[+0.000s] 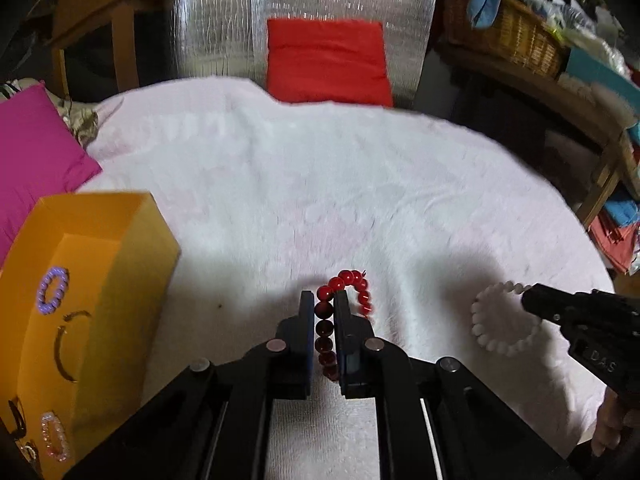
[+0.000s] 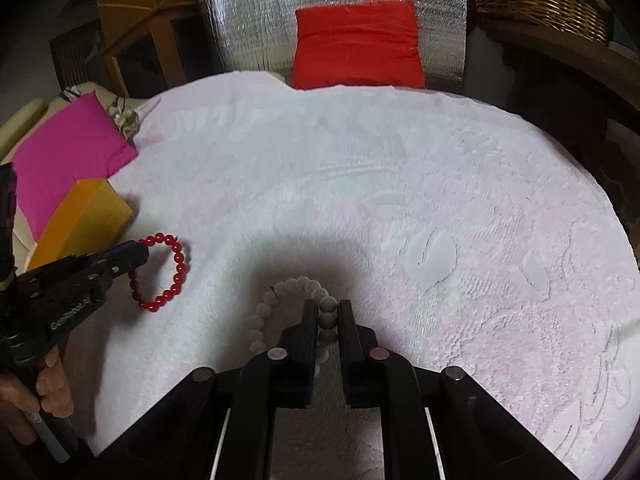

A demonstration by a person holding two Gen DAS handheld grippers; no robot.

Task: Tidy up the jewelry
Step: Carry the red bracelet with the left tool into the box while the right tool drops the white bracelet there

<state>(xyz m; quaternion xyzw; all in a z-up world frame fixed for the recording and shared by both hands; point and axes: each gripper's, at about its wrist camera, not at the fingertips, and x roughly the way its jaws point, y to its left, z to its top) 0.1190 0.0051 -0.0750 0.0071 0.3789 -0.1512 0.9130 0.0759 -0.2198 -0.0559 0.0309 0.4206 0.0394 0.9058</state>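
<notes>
Left hand-held gripper [image 1: 324, 308]: its two fingers are closed on one side of the red bead bracelet [image 1: 347, 280], several beads lying in the narrow gap between them while the rest of the loop curves out ahead and to the right. Gripping a short run of beads rather than the whole ring probably lets the loop hang free for carrying. Right hand-held gripper [image 2: 324, 312]: likewise clamped on the white bead bracelet [image 2: 280, 304], with beads pinched between the fingers and the loop trailing to the left. Whether either bracelet is lifted clear of the white textured cloth [image 2: 400, 200] covering the table or rests on it cannot be told; the left view is slightly blurred.

Orange box [image 1: 104, 248]: open-topped, near the left gripper, apparently the collecting place. It already holds a purple bead bracelet [image 1: 52, 290], thin dark bangles [image 1: 64, 344] and a pale pink bracelet [image 1: 54, 436]. Its near end is cut off by the frame, so further contents are unknown.

Beyond the table lie a magenta cushion [image 2: 68, 160], a red cushion [image 2: 356, 44] against a silver foil panel [image 1: 216, 20], and a wicker basket [image 1: 520, 36]. Only the person's fingertips show, below each gripper's handle.
</notes>
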